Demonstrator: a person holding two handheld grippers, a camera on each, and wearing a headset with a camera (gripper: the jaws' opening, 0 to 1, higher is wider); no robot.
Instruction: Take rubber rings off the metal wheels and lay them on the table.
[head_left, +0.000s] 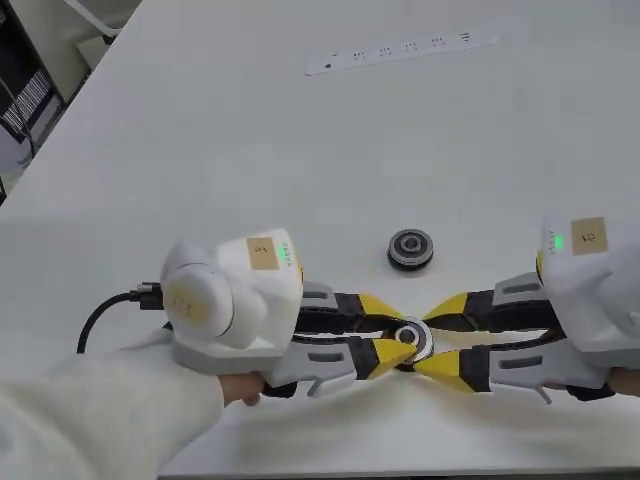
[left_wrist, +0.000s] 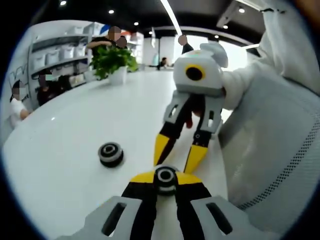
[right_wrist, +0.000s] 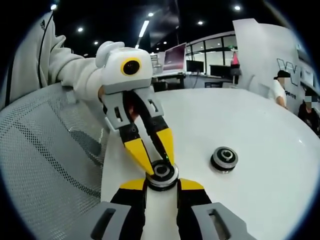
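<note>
A small metal wheel (head_left: 411, 340) with a dark rubber ring is held just above the white table (head_left: 250, 150), near its front edge. My left gripper (head_left: 400, 340) comes in from the left and is shut on this wheel (left_wrist: 165, 177). My right gripper (head_left: 425, 342) comes in from the right, and its yellow fingertips also close on the wheel (right_wrist: 162, 173). The two grippers meet tip to tip. I cannot tell which one grips the ring and which the metal. A second wheel (head_left: 410, 248) with its black ring lies flat just beyond them, also visible from the left gripper (left_wrist: 110, 153).
A white power strip (head_left: 400, 50) lies at the far side of the table. A black cable (head_left: 100, 315) trails left from the left gripper. A mesh chair (right_wrist: 45, 150) stands by the table's near edge. People and a potted plant (left_wrist: 112, 60) are in the background.
</note>
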